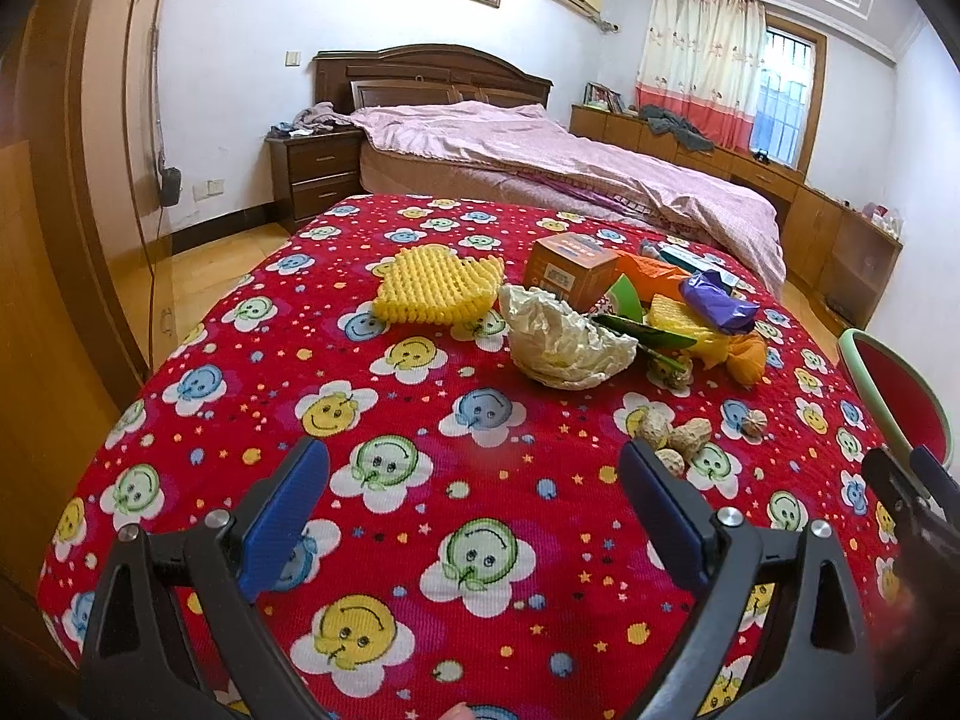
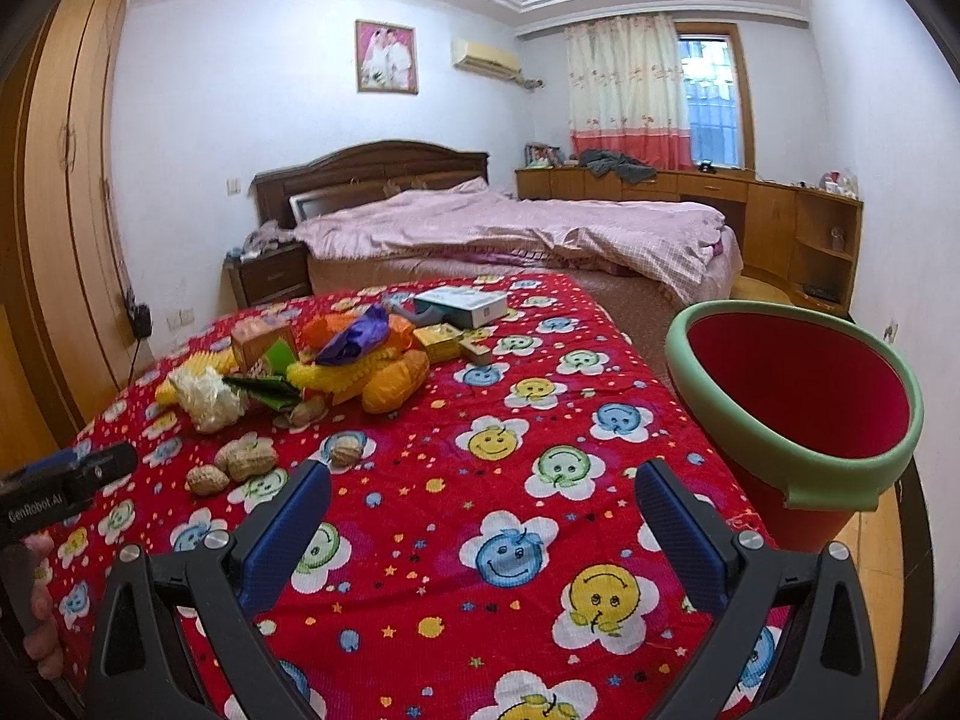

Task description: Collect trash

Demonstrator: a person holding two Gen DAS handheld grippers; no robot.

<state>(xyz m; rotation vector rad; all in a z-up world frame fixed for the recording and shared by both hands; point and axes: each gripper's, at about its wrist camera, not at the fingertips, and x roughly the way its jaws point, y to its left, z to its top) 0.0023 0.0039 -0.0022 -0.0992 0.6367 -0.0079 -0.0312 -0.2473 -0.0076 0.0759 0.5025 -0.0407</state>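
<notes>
A bedroom scene seen from two handheld grippers, both held low over a table covered with a red cloth printed with smiling flower faces. The left gripper has its blue-padded fingers spread wide with nothing between them. The right gripper is likewise spread wide and empty.

A heap of trash lies on the far half of the table. In the left wrist view, a yellow foam fruit net lies to the left of the heap, apart from a crumpled ball of white paper. Just behind the paper stands a small orange cardboard box. To its right are a crumpled purple wrapper, a green foil packet and an orange plastic bag, all piled touching one another. Nearer the left gripper, a few loose peanut shells lie on the cloth, just beyond its right finger.

In the right wrist view, a flat white and teal box lies behind the heap, near the far edge of the table. A round red bin with a pale green rim stands at the right side of the table, its opening tilted towards the camera and its inside bare as far as can be seen.

Behind the table is a bed with a pink quilt.
</notes>
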